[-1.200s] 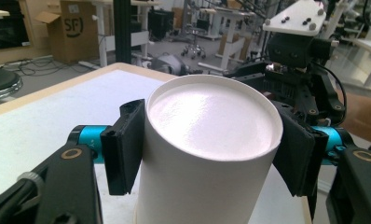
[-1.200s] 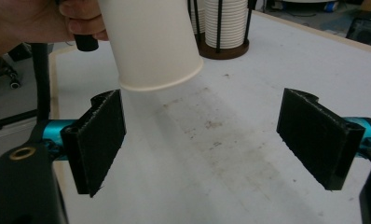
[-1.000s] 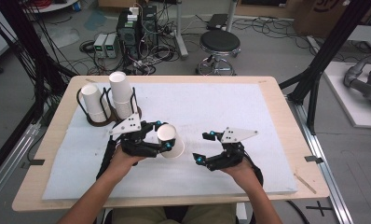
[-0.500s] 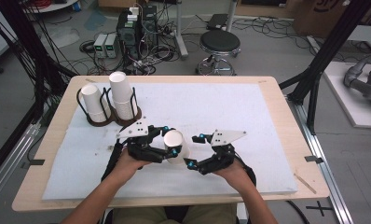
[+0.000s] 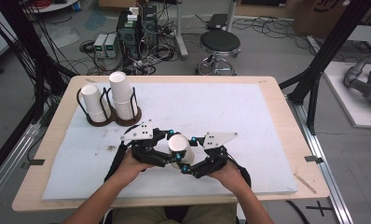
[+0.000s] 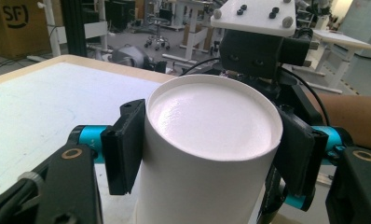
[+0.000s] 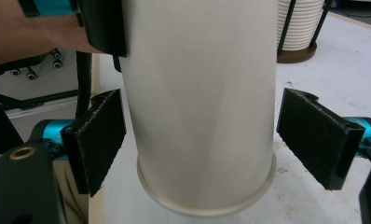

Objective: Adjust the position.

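A white paper cup is held upside down just above the white mat, its flat bottom up. My left gripper is shut on it, with both black pads pressed against the cup's sides near the bottom end. From the right, my right gripper stands open around the same cup near its rim. Its pads stand off the wall with a gap on each side. In the left gripper view the right gripper's body sits close behind the cup.
Two stacks of white cups stand in dark wire holders at the mat's far left. The white mat covers most of the wooden table. A stool and cables lie beyond the far edge.
My right gripper has moved left to the cup and now has its jaws around it. The left gripper has shifted slightly right and turned the cup from tilted to more upright.
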### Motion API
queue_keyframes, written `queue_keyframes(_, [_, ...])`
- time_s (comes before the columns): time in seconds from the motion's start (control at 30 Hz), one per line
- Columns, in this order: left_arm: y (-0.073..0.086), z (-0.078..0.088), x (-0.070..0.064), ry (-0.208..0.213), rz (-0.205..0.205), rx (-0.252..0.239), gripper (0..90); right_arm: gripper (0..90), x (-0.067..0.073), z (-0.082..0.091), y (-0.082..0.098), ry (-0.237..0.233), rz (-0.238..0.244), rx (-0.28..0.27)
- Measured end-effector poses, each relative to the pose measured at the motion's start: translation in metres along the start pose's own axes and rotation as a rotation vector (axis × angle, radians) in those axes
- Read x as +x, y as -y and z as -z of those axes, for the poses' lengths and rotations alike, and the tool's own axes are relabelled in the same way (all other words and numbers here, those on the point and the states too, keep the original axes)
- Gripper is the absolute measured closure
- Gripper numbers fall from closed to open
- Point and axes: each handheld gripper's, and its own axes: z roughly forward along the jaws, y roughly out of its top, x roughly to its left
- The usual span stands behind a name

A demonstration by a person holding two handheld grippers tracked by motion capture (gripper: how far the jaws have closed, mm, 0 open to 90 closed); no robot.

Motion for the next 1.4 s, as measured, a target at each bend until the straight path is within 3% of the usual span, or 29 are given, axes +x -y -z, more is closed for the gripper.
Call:
queue_keyframes(0.3, [0.0,0.0,0.0,0.021,0.01,-0.015,33.1,23.8,-0.002,-0.001,0.003,-0.033,-0.014,-0.026])
queue_keyframes(0.73, [0.0,0.001,0.0,0.031,0.008,-0.022,33.7,32.7,-0.001,0.003,0.0,-0.019,0.053,-0.018])
queue_keyframes(1.0, [0.001,0.001,0.0,0.038,0.039,-0.002,32.3,34.4,0.0,0.005,-0.003,-0.033,0.065,0.019])
queue_keyframes(1.03, [0.001,0.001,0.0,0.032,0.048,0.009,22.7,34.3,0.0,0.005,-0.004,-0.037,0.075,0.032])
queue_keyframes(1.1, [0.001,0.0,0.001,0.02,0.064,0.029,17.6,34.3,0.001,0.006,-0.005,-0.041,0.083,0.041])
queue_keyframes(1.4, [-0.001,0.005,0.003,0.03,0.04,0.062,16.0,34.3,0.0,0.008,-0.014,-0.011,0.121,0.139])
